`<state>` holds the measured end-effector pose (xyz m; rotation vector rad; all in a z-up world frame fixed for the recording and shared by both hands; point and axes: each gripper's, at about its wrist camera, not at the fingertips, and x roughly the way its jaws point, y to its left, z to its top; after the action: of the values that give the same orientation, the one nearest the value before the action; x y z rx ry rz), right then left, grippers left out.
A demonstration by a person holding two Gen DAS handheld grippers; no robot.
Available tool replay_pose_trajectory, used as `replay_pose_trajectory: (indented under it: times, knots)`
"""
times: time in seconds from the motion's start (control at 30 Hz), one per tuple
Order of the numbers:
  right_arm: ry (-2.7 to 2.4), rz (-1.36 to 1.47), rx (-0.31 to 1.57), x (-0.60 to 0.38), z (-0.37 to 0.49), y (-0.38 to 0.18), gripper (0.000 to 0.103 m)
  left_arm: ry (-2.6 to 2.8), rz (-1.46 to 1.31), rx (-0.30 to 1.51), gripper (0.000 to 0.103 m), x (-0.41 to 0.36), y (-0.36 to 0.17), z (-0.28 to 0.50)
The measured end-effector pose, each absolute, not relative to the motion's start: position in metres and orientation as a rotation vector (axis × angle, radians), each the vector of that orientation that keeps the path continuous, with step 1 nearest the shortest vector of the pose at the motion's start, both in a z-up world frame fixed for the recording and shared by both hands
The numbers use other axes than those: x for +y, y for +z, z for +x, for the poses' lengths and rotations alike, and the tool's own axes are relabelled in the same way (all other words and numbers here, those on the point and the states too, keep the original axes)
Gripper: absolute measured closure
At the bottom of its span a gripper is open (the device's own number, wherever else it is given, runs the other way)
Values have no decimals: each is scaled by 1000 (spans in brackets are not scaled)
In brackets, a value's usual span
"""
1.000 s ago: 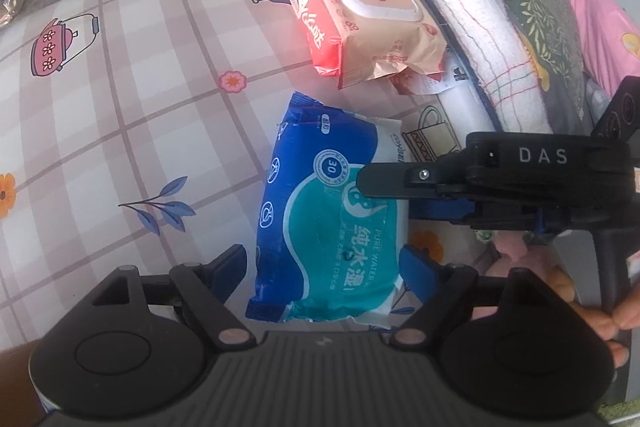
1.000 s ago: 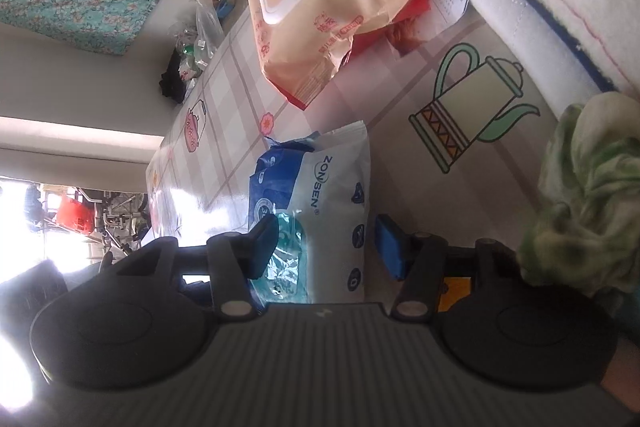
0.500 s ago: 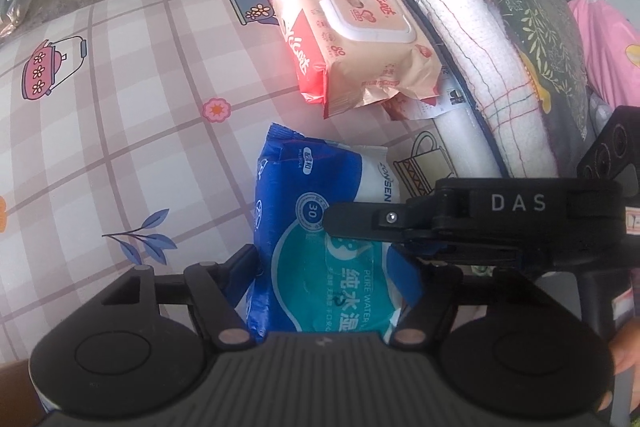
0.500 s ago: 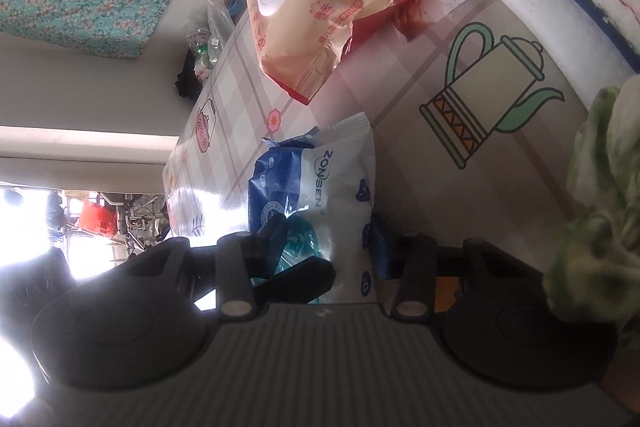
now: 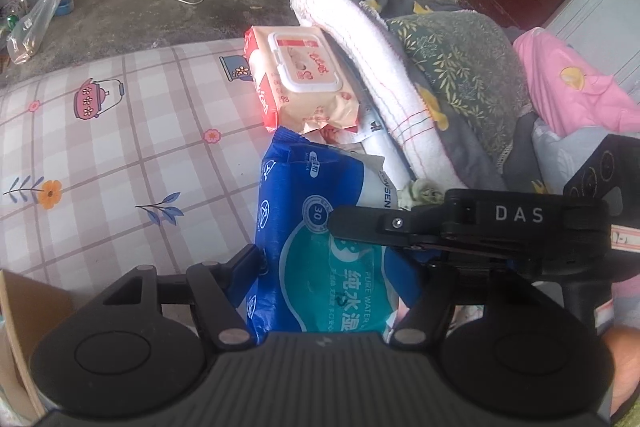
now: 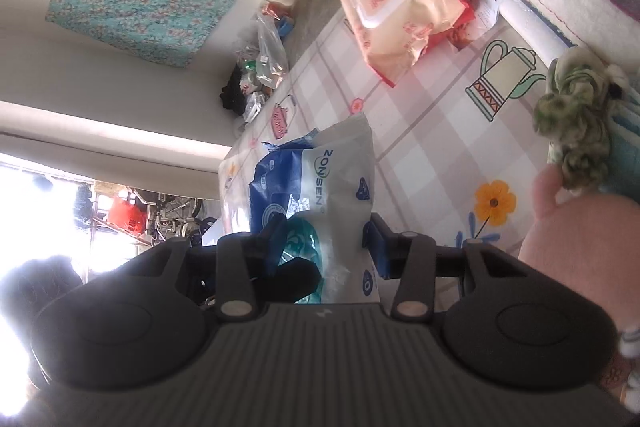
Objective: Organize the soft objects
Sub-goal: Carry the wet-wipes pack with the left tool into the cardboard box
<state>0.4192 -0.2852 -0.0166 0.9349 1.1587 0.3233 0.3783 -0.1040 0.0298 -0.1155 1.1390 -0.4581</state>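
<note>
blue wipes pack (image 5: 320, 251) now lifted, tilted

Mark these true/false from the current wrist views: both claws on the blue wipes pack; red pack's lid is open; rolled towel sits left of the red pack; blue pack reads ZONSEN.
1. Both the left claw and right claw straddle the blue wipes pack. True.
2. The red wipes pack has its lid open. False: the lid lies shut.
3. The rolled white towel lies left of the red pack. False: it lies to its right.
4. The blue pack reads ZONSEN. True.
</note>
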Motion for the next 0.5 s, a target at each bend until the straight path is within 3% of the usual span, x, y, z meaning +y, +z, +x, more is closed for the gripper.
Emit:
replay_pose_trajectory:
  times: [0.23, 0.5]
  knots:
    - [423, 863, 1087, -263, 345, 57, 60, -429, -140, 1048, 35, -74, 89, 299]
    - [551, 788, 1119, -181, 279, 93, 59, -333, -211, 992, 35, 4, 105, 213]
